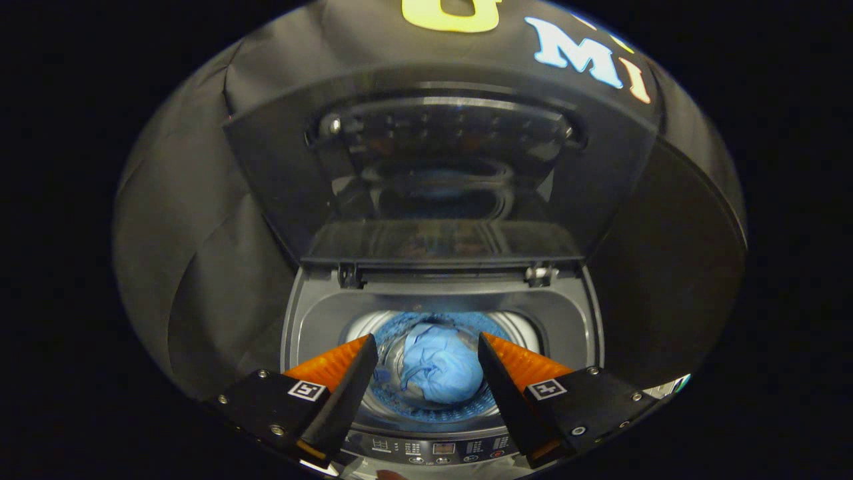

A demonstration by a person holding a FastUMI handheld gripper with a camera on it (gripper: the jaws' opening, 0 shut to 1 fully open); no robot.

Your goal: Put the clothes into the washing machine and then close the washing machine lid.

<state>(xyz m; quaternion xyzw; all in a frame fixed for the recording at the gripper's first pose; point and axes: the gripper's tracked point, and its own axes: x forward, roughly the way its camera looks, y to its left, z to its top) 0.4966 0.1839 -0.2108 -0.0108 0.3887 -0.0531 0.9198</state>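
Below us sits the washing machine (443,313), top-loader, mouth wide open. Its lid (440,173) stands raised at the back, tilted up against the booth wall, glass panel reflecting the drum. Drum (393,333) opening is directly beyond the tool fingers. Control panel (440,450) runs along the front edge, just under the fingers.

Clothes (440,370): one blue bundle, balled up, lying in the drum, seen through the gap between the fingers and well below them. We judge the loading step done; lid closing remains.

Tool (428,350): fingers spread wide, nothing held, neither finger touching anything we can see.

Handling notes:
- Bundle looks soft, light, floppy; no regrasp needed unless it hangs over the rim, which it doesn't appear to.
- Lid is rigid, hinged at the rear, likely moderate weight, and smooth glass is slippery.
- Best contact in our view: the lid's upper free edge, hooked or pushed forward with one finger, then guided down so it doesn't slam.
- Avoid pressing the glass centre or the hinges (540,273).
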